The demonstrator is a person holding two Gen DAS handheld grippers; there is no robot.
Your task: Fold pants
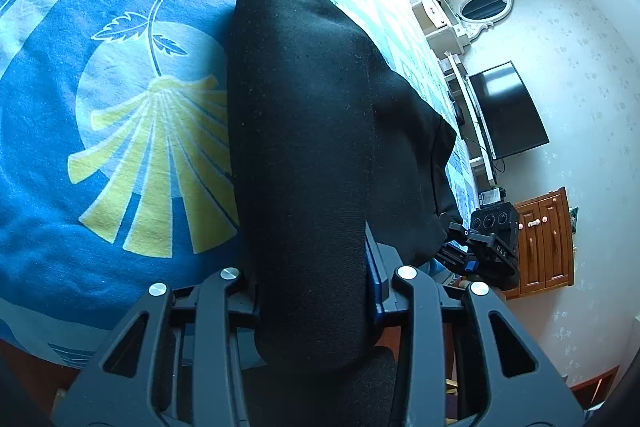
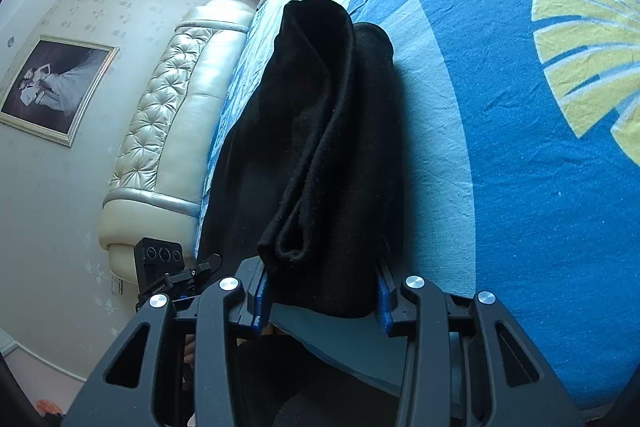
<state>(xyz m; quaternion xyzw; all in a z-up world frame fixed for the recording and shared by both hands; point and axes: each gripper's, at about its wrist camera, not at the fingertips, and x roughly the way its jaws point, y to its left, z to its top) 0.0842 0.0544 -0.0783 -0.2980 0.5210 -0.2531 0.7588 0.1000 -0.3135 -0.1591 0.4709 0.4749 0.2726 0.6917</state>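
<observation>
The black pants (image 1: pixel 304 107) lie folded into a long thick bundle on the blue patterned bedcover (image 1: pixel 120 107), with the near end lifted. My left gripper (image 1: pixel 312 291) is shut on that end, and the cloth fills the gap between its blue pads. In the right wrist view the pants (image 2: pixel 320 127) show layered folds and a hem edge, and my right gripper (image 2: pixel 322 291) is shut on the bundle's other near corner. Each gripper sees the other: the right gripper (image 1: pixel 492 243) at the right, the left gripper (image 2: pixel 168 275) at the lower left.
The bedcover (image 2: pixel 520 147) spreads wide beside the pants. A padded cream headboard (image 2: pixel 168 107) and a framed picture (image 2: pixel 52 87) stand on one side. A dark TV (image 1: pixel 508 111), a wooden cabinet (image 1: pixel 544 239) and an oval mirror (image 1: pixel 480 7) are on the other.
</observation>
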